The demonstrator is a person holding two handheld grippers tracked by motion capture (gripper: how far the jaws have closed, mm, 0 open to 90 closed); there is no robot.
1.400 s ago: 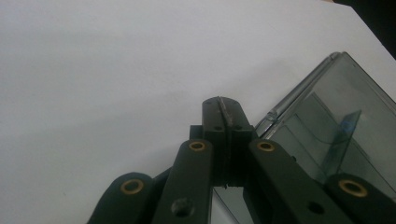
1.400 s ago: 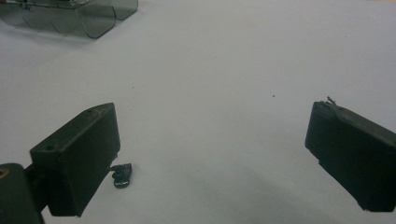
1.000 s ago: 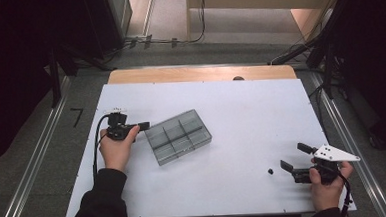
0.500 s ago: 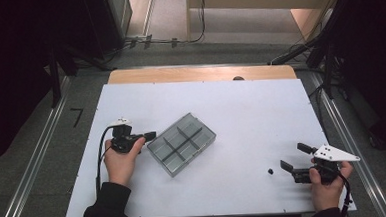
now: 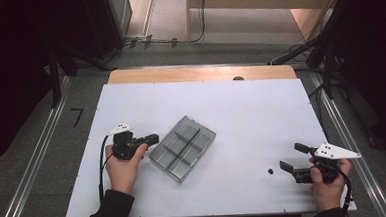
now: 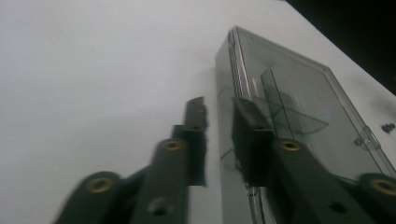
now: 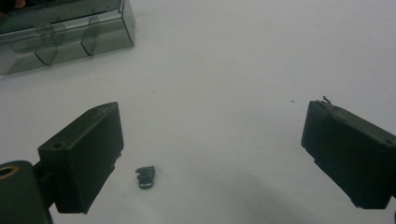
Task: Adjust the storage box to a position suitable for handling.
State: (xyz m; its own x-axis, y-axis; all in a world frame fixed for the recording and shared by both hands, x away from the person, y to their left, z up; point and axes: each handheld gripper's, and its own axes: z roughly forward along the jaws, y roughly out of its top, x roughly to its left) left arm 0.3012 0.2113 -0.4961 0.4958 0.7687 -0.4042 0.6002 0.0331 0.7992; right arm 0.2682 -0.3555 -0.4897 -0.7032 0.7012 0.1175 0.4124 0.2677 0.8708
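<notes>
Two handheld grippers work a white table [image 5: 241, 106], where a clear, smoke-tinted plastic organiser box [image 5: 183, 148] lies flat and skewed near the middle, its lid shut over six rectangular compartments set out in two rows of three. At its left-hand end sits the left gripper [image 5: 152, 138], matte black with brass-ringed screws; its jaws have just been opening and now stand slightly apart at that end of the box, one on either side of the end wall, with a gap showing beside the outer pad, as the left gripper view [image 6: 219, 126] shows. Well apart on the other side, the right gripper [image 5: 292, 157] rests low over the table with its blocky black jaws spread wide and nothing between them. A small dark, irregular scrap [image 5: 270, 171] lies on the bare surface just in front of them, between that gripper and the box, whose two clasps [image 7: 63, 39] face it
</notes>
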